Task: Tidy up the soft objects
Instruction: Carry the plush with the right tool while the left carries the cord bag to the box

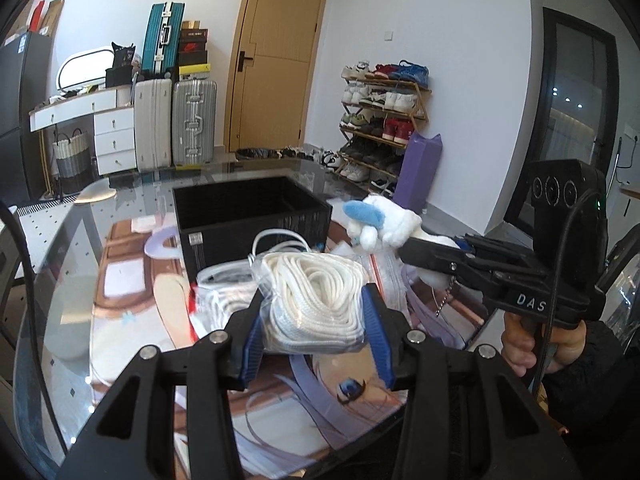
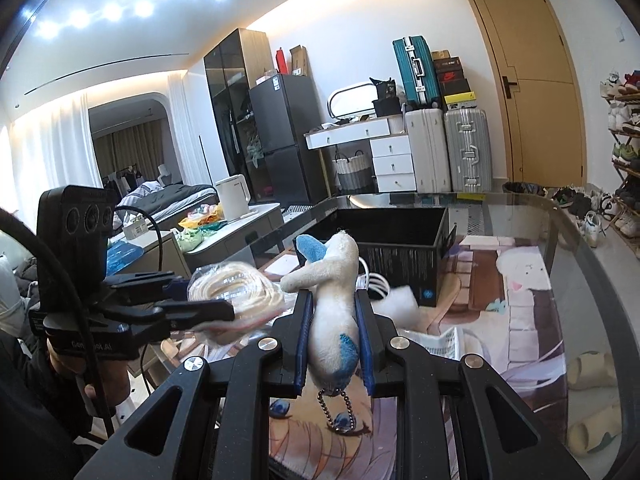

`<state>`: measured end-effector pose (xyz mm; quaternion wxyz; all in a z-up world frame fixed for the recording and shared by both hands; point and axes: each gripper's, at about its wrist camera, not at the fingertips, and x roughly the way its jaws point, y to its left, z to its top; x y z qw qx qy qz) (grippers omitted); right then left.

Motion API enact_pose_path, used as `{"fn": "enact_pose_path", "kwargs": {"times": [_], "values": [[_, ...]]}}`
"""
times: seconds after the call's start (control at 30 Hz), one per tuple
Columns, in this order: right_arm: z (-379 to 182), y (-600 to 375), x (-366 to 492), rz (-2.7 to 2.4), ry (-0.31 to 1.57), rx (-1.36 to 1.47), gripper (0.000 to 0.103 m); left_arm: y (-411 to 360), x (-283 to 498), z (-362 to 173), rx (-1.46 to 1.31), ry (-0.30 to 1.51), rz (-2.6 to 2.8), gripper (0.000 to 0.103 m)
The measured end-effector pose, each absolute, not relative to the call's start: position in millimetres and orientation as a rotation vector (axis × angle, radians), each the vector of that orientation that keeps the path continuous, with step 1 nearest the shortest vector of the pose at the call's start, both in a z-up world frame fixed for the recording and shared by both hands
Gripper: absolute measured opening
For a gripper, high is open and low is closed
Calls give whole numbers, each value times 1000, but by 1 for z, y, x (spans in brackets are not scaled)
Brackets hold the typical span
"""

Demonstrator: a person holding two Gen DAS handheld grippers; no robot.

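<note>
Left gripper [image 1: 316,320] comes first on that side: its blue-padded fingers [image 1: 378,336] are clamped on a clear bag of coiled white rope [image 1: 316,292], lifted off the glass table [image 1: 60,304] so it can be carried rather than dragged across the printed mat [image 1: 132,280]. Just beyond it, more bagged white cord [image 1: 280,244] lies on the mat against the near wall of the open black box [image 1: 256,216], which sits toward the table's far edge and looks like the likely place for the soft items. Further right, the right gripper [image 2: 334,320] is closed on a white plush keychain with blue ears [image 2: 334,280], squeezed around its body with the head forward and the ball chain [image 2: 340,408] dangling below; it is held above the mat, near the box's front right corner.
</note>
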<state>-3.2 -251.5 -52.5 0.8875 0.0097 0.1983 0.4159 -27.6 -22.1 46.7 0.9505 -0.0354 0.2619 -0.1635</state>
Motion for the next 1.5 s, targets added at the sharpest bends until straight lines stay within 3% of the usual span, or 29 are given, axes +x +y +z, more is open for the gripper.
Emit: {"fn": "enact_pose_path", "kwargs": {"times": [0.63,1.5], "values": [[-26,-234,36,812,418,-11,21,-1,29,61,-84,468,-183,44],[-12,-194,116,731,486,-43,21,10,111,50,-59,527,-58,44]]}}
